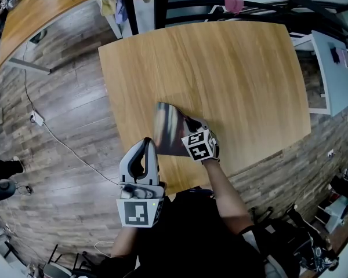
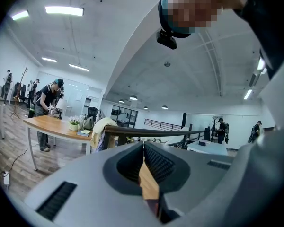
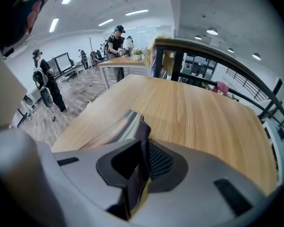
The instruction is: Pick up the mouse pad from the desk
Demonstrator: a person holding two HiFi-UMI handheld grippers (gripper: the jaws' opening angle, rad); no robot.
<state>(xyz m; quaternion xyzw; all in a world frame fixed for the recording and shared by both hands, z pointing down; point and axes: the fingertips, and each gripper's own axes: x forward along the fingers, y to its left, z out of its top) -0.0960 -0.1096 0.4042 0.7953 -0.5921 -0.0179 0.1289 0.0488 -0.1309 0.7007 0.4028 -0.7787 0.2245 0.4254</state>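
The dark grey mouse pad (image 1: 169, 131) hangs tilted over the near part of the wooden desk (image 1: 232, 80), with one edge lifted off the wood. My right gripper (image 1: 189, 124) is shut on the pad's right edge. In the right gripper view the pad (image 3: 114, 127) runs as a thin dark sheet between the closed jaws of the right gripper (image 3: 143, 126). My left gripper (image 1: 145, 148) is held near the desk's front left edge, just left of the pad and apart from it. Its jaws meet at the tips of the left gripper (image 2: 143, 149) and hold nothing.
A dark railing (image 1: 162, 4) runs behind the desk's far edge. A second wooden desk (image 1: 29, 16) stands at the upper left, a white table (image 1: 335, 74) at the right. A cable (image 1: 58, 138) trails over the plank floor on the left. People stand far off in the room (image 2: 49, 100).
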